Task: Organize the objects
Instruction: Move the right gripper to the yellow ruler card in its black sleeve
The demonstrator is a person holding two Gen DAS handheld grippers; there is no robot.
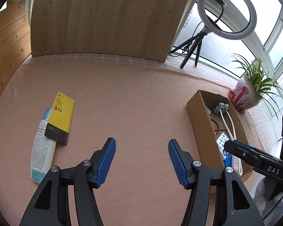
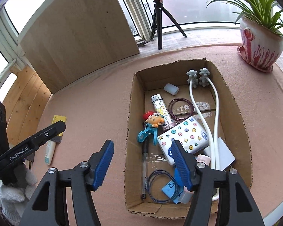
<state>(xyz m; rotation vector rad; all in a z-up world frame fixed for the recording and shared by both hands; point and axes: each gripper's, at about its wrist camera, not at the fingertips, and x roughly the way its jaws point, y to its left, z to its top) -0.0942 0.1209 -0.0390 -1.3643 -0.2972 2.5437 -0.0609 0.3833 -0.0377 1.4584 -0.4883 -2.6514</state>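
Left claw (image 1: 141,147) open, its blue ribbed pads spread apart over bare pink tabletop (image 1: 137,101) with nothing between them; right claw (image 2: 142,149) likewise open and empty, its left finger above the tabletop beside the cardboard box (image 2: 129,109) and its right finger above the box interior. Remaining loose items lie together at the left side of the tabletop, well apart from the box: a yellow ruled box (image 1: 61,117) resting partly on top of a white tube (image 1: 42,148), which lies flat with its teal end toward the camera. The cardboard box, open at the top, stands on the right side near a potted plant (image 2: 259,41) in a red-and-white pot. Inside the box: a grey knobbed massager (image 2: 198,77) with two white curved arms, a small white cap (image 2: 171,88), a patterned lighter (image 2: 160,109), a purple hair tie (image 2: 181,109), a doll-head keychain (image 2: 154,120) with a teal clip, a tissue pack (image 2: 183,138) printed with buttons and stars, a clear pen (image 2: 144,167) along the left wall, a dark blue hair tie (image 2: 161,185) and a white card (image 2: 224,150). A wooden board (image 1: 103,18) stands upright at the far edge, with a ring light (image 1: 226,9) on a black tripod beside it before the window
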